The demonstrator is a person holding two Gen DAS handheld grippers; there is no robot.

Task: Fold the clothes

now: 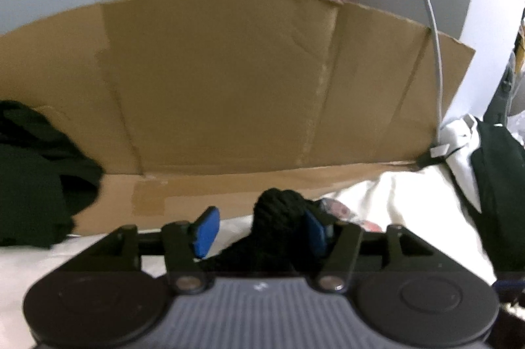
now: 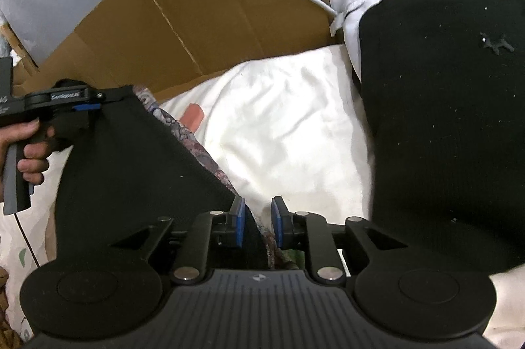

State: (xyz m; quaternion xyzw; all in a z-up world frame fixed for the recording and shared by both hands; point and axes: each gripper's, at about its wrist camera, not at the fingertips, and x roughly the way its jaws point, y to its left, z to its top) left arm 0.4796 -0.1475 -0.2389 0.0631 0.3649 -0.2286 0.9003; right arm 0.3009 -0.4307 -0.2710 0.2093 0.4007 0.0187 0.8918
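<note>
1. Your left gripper [image 1: 259,230] stands open, and a bunched corner of the black garment [image 2: 131,171] rises between its pads, resting against the right one
2. Your right gripper [image 2: 257,222] is slightly parted, the garment's edge lying loose between its pads
3. The garment lies on the white bedding [image 2: 288,119], beside a folded black sweater [image 2: 443,119]

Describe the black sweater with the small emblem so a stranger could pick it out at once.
Start at the big cardboard sheet standing behind the cream bedding. Follow the bedding to its right side, where the folded black sweater lies flat with white fabric at its far corner. Unlike the black garment at the left, it carries a small dark animal-shaped emblem.
</note>
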